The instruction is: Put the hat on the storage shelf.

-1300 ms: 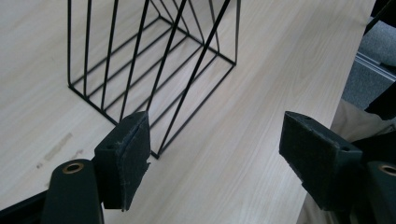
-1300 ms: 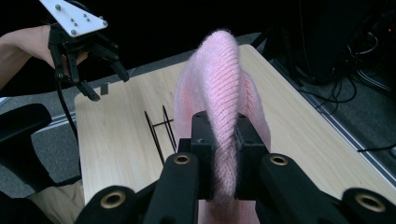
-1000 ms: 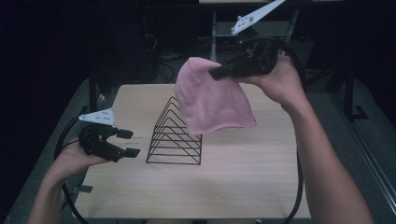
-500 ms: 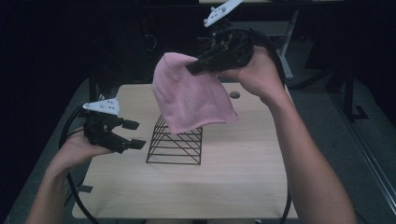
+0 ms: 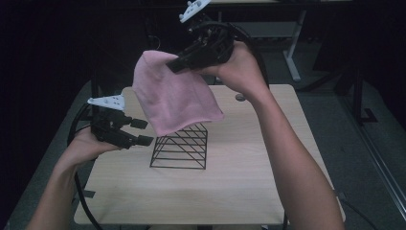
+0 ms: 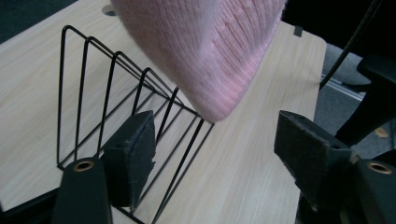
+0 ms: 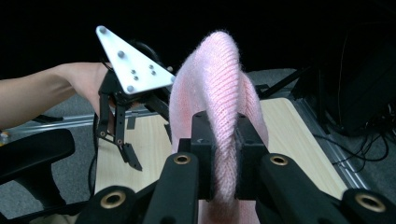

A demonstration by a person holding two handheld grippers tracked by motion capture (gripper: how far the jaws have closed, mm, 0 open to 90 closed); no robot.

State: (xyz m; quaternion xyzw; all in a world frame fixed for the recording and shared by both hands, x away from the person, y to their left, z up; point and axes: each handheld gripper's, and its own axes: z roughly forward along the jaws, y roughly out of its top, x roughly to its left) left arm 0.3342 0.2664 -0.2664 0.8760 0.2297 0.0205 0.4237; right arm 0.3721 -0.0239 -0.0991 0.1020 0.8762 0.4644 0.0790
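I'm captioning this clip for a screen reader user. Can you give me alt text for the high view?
The right gripper, held high, is clamped on a pink knit hat that hangs above a black wire rack on a light wooden table. The left gripper, jaws open, points at the hat's lower edge.

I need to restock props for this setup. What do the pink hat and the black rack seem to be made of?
The pink hat looks like soft knitted yarn, probably wool or acrylic: fine ribbed stitches, a fuzzy matt surface, and it hangs limp. The black rack seems to be thin metal wire with a dark, slightly glossy coating: stiff, even rods bent into triangles.
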